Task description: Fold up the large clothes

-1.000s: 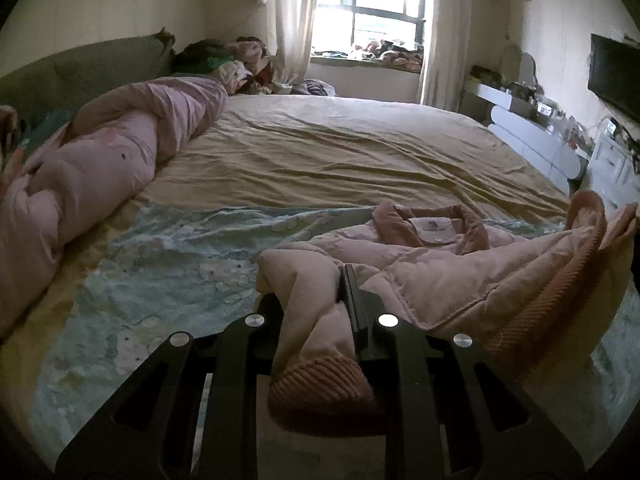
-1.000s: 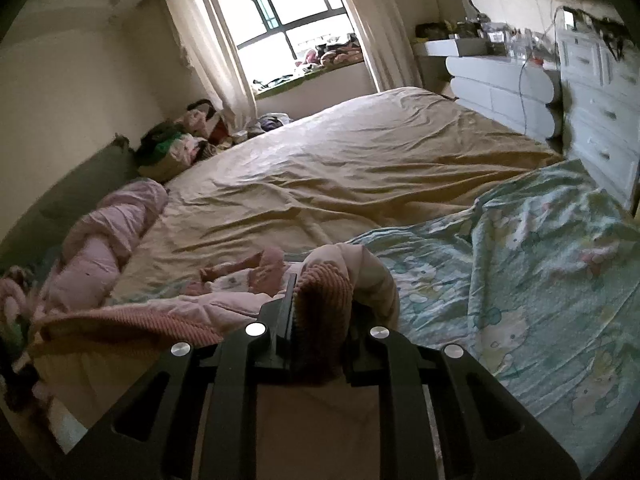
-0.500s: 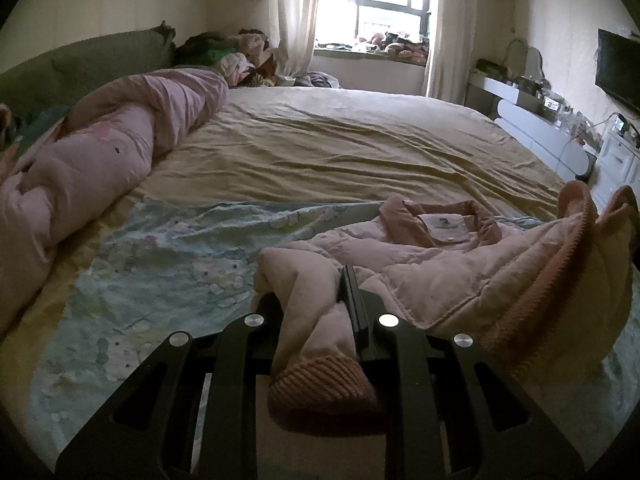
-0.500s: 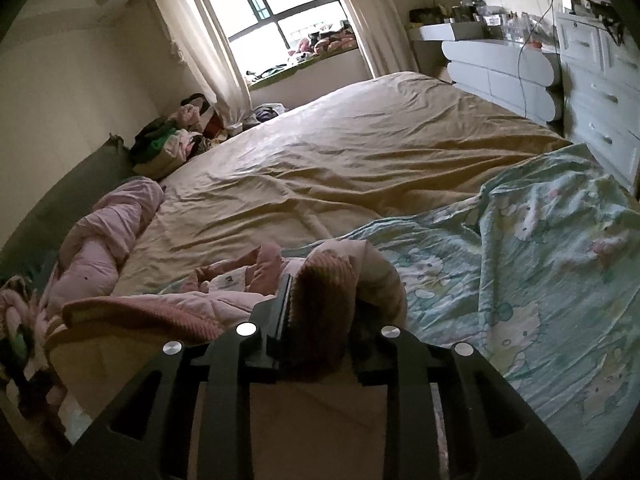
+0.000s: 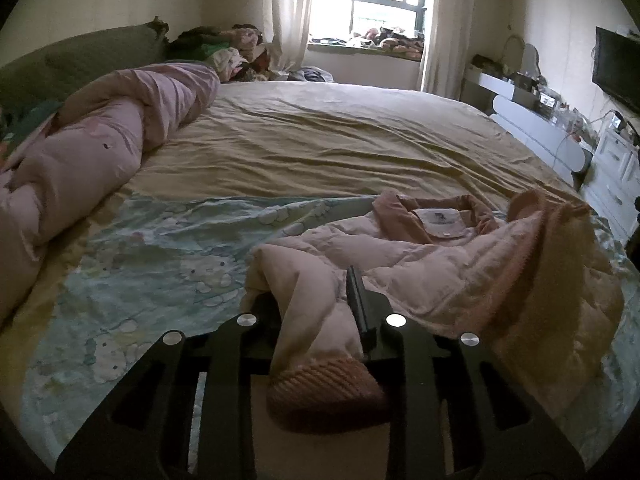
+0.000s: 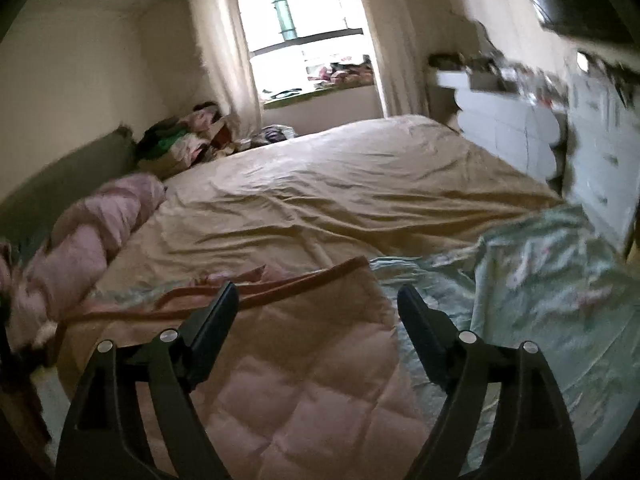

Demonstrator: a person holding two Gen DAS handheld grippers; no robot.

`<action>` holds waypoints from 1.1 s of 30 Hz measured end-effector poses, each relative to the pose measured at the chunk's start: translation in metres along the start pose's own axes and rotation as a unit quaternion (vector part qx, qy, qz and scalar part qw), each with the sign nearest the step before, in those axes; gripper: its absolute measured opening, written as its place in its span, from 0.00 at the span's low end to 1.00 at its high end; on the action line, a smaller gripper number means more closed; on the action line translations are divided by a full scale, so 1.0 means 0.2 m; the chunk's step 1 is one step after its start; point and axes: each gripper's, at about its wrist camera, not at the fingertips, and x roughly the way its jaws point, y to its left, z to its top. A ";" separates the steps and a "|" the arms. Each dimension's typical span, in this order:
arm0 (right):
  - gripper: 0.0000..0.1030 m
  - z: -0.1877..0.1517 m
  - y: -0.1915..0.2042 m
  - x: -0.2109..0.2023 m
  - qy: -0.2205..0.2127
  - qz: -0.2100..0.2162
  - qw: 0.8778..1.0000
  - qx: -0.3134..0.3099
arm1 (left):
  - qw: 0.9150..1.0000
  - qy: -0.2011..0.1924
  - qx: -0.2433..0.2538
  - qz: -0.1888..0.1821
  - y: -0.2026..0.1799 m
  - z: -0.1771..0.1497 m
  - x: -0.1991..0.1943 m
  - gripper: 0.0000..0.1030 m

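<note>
R gripper (image 6: pixel 318 312) jaws just sprang wide, nothing between, jacket (image 6: pixel 280 360) dropped flat on bed sheet (image 6: pixel 540 280) | L gripper (image 5: pixel 320 320) easing but sleeve cuff (image 5: pixel 324 392) pinched | tip: lay cuff across body before full release

The bed (image 5: pixel 320 148) is viewed low and close from its near end by both wrist cameras, toward the far window (image 6: pixel 304 20).

The pink jacket (image 5: pixel 432 276) is quilted, puffy cloth with a coarse ribbed knit cuff (image 5: pixel 324 384). The bed (image 5: pixel 320 144) wears a wrinkled matt tan sheet. The hand-held gripper (image 6: pixel 318 308) looks matt black plastic.
</note>
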 end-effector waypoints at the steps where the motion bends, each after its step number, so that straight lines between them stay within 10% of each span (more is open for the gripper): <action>1: 0.80 -0.01 0.03 0.00 0.003 0.005 1.000 -0.014 | 1.000 0.000 0.001 0.002 0.00 0.00 0.00 0.20; 7: 0.80 -0.28 0.35 0.09 0.070 0.066 0.987 -0.132 | 1.000 -0.014 -0.014 -0.006 -0.01 0.00 -0.01 0.30; 16: 0.80 -0.54 0.46 0.33 0.154 0.055 0.979 -0.122 | 0.997 -0.074 -0.006 -0.007 -0.05 0.05 -0.20 0.88; 23: 0.81 -0.43 0.27 0.14 0.109 0.042 0.988 -0.097 | 0.995 -0.097 0.000 0.008 -0.02 0.04 -0.29 0.91; 33: 0.88 -0.29 -0.09 0.05 0.092 -0.037 0.992 -0.077 | 0.999 0.003 0.008 0.034 0.12 -0.22 -0.04 0.91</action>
